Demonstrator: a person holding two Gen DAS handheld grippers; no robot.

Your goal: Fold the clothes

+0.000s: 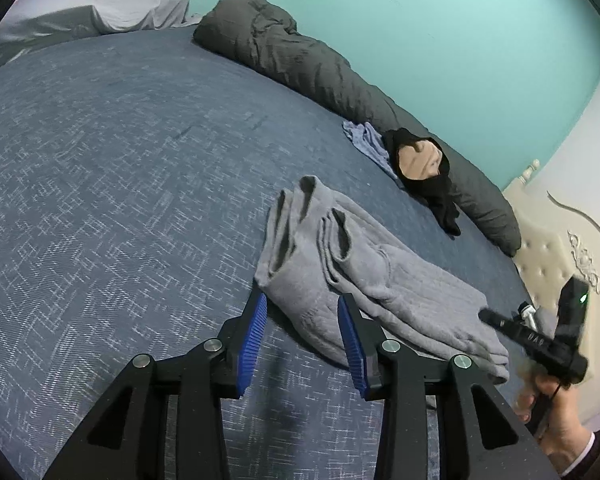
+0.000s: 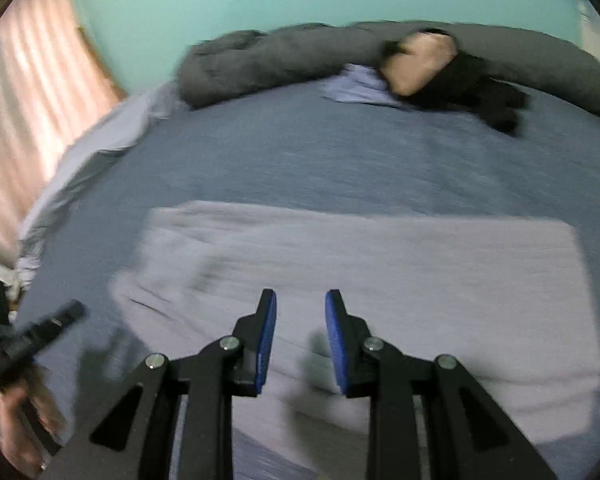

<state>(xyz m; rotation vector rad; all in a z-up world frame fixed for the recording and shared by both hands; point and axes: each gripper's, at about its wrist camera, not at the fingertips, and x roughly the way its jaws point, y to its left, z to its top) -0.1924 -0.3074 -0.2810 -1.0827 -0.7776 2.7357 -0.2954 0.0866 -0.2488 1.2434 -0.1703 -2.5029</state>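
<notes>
A grey garment [image 1: 364, 280] lies folded into a long strip on the blue bedspread [image 1: 120, 200], its open cuffs pointing away from me. My left gripper [image 1: 302, 308] hovers over the garment's near corner, jaws apart, with cloth under the tips but not pinched. In the blurred right wrist view the same garment [image 2: 380, 264] spreads wide below my right gripper [image 2: 300, 300], whose blue pads stand apart with nothing between them. From the left wrist view, the right gripper [image 1: 496, 320] sits at the garment's right end, held by a hand [image 1: 560, 420]. The left gripper [image 2: 68, 312] shows at the right wrist view's left edge.
A rolled dark grey duvet [image 1: 300, 52] runs along the turquoise wall. Beside it lie a black garment with beige lining [image 1: 424, 168] and a light blue cloth [image 1: 364, 136]. A pillow [image 1: 80, 12] sits far left, a cream headboard [image 1: 548, 248] at right.
</notes>
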